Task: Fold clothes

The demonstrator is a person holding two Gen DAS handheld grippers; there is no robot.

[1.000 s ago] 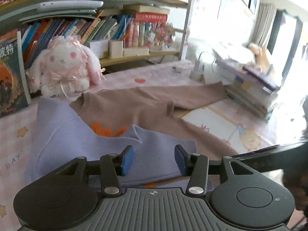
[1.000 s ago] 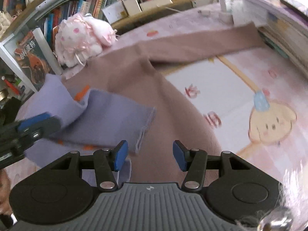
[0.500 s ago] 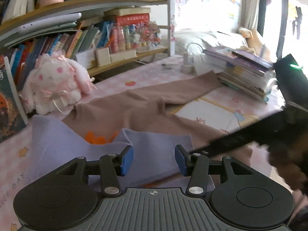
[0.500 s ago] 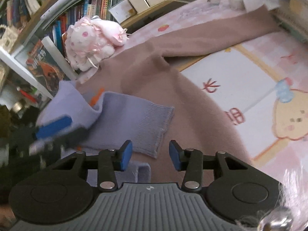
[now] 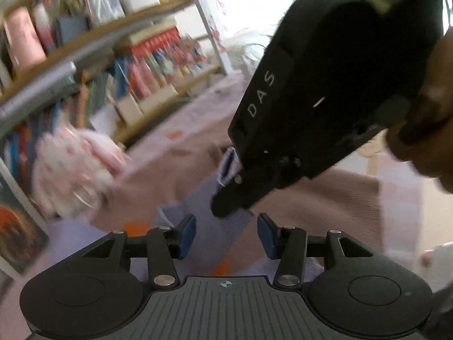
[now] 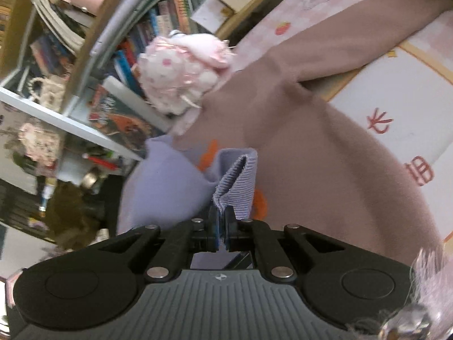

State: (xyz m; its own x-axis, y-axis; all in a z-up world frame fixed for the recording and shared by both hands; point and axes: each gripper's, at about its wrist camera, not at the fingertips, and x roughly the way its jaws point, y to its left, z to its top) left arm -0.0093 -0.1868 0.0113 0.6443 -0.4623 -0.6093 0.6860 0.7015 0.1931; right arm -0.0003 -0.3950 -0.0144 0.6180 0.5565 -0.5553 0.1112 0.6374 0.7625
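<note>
Where half a second ago its blue pads stood apart above the cloth, the right gripper [image 6: 223, 233] is now closed tight on the ribbed cuff [image 6: 240, 181] of the lilac sweater [image 6: 167, 187], and the cuff stands up from between the pads in a raised fold. That sleeve was lying flat across the garment a moment earlier; now it is lifted, so the sleeve fold looks to be under way. In the left wrist view the same right gripper crosses the frame from the upper right, its black body filling much of the picture, with the pinched lilac cuff showing at its tip.

The left gripper [image 5: 226, 236] is wide open with nothing between its pads, as it was in both earlier views, hovering over the lilac sweater at the near edge of the tabletop.

Beneath the lilac sweater lies a dusty-pink sweater [image 6: 325, 141], spread over the pink patterned tabletop [image 6: 271, 19], its long sleeve running out toward the far right corner. Orange motifs [image 6: 259, 204] show on the lilac knit beside the lifted cuff. A pink plush bunny [image 6: 181, 70] sits at the far edge against a bookshelf [image 6: 147, 19].

My guess is the sleeve must next be carried across the body and laid flat; the soft knit may sag or twist.
</note>
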